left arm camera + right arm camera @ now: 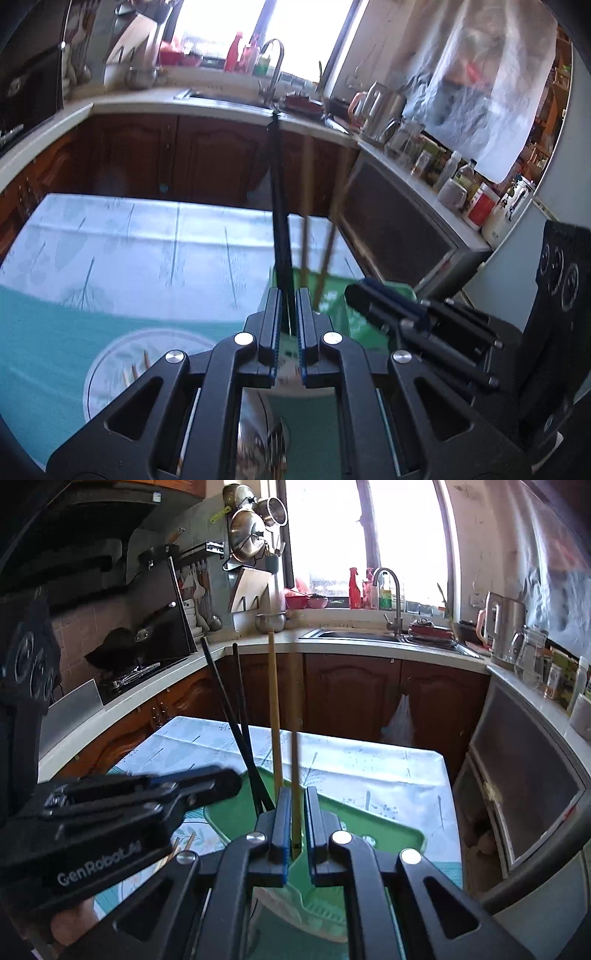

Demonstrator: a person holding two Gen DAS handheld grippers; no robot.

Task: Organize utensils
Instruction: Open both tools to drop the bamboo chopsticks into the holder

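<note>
The left gripper (288,295) is clamped on black chopsticks (279,192), the right gripper (295,794) on wooden chopsticks (274,709), both over the green tray (402,827) near the surface's far right corner. Lower each pair flat and parallel, apart from the other, before releasing.

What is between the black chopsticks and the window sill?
In the right wrist view, past the black chopsticks come the patterned tablecloth, brown cabinet doors and the pale counter below the window sill.

Sink (354,635), faucet (391,590), kettle (502,624)
</note>
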